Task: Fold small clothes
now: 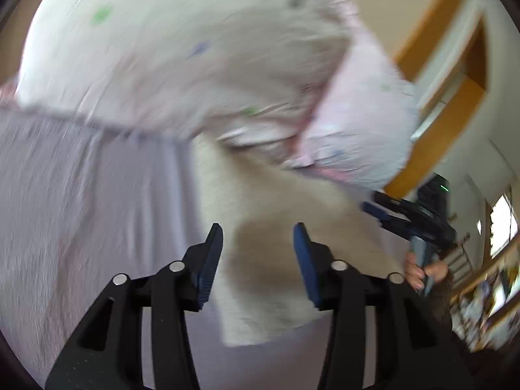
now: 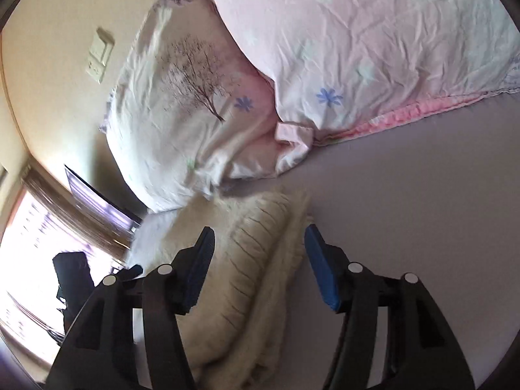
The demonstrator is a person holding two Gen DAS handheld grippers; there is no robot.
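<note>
A cream knit garment [image 2: 260, 260] lies bunched on the bed [image 2: 422, 211], between the spread jaws of both grippers, left [image 1: 258, 260] and right [image 2: 260, 266]. Closing now could pinch several layers, folding it crooked.

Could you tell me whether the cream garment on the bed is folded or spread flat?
Folded, or at least bunched: the cream garment lies in stacked ridged layers on the bed sheet.

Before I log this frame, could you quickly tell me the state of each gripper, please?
Left gripper: open, holding nothing, above the cream garment.
Right gripper: open, fingers either side of the garment, not clamped.
</note>
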